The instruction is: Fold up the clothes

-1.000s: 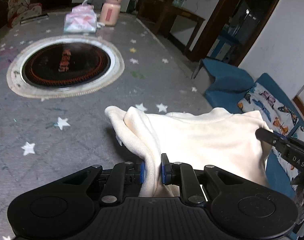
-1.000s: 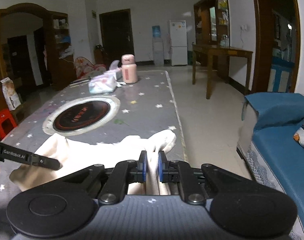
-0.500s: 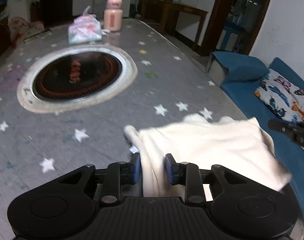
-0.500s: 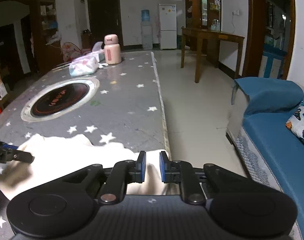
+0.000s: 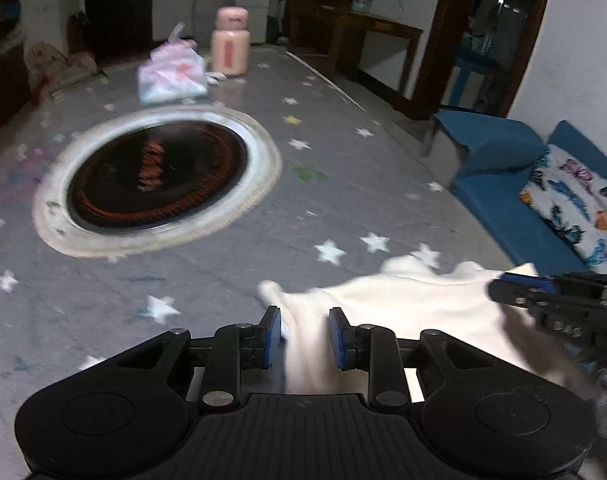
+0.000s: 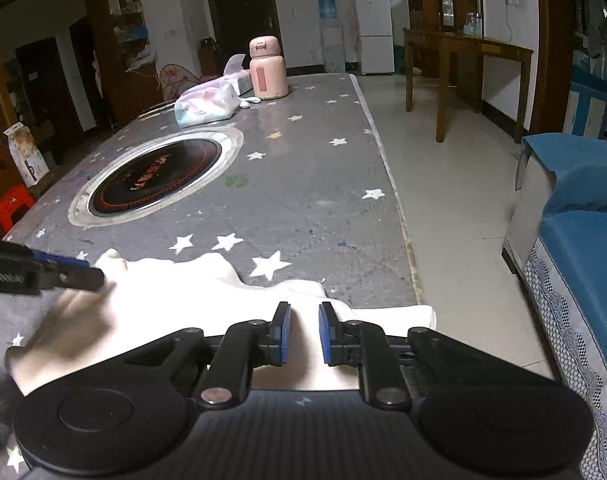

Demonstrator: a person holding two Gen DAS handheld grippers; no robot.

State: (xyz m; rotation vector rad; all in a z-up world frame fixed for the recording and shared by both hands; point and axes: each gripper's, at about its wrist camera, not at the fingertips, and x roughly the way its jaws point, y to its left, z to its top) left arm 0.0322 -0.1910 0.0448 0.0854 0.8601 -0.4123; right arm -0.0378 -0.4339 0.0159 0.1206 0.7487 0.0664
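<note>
The cream garment [image 6: 207,292] lies bunched at the near edge of the bench [image 6: 303,184], one corner drooping over the side toward the floor. The left gripper [image 5: 304,334] sits low over the cloth's left end, jaws parted, a ridge of fabric running up between the blue pads without looking pinched. The right gripper [image 6: 302,330] is down at the other end, jaws slightly apart, cloth lying between them and apparently not squeezed either. So both look released, or very nearly.

This reads as the set-down of a fold. To do it well, I'd say: let the fabric drop clear of both pads before lifting away, so nothing drags and undoes the crease. Draw back along the fingers rather than sideways. That overhanging corner wants pulling back onto the bench, or the weight may slide the whole piece off.

Further on, the round black hotplate [image 6: 155,176] set into the bench is well clear. Beyond it stand the tissue pack [image 6: 205,106] and the pink flask [image 6: 268,70], far from any of this.
</note>
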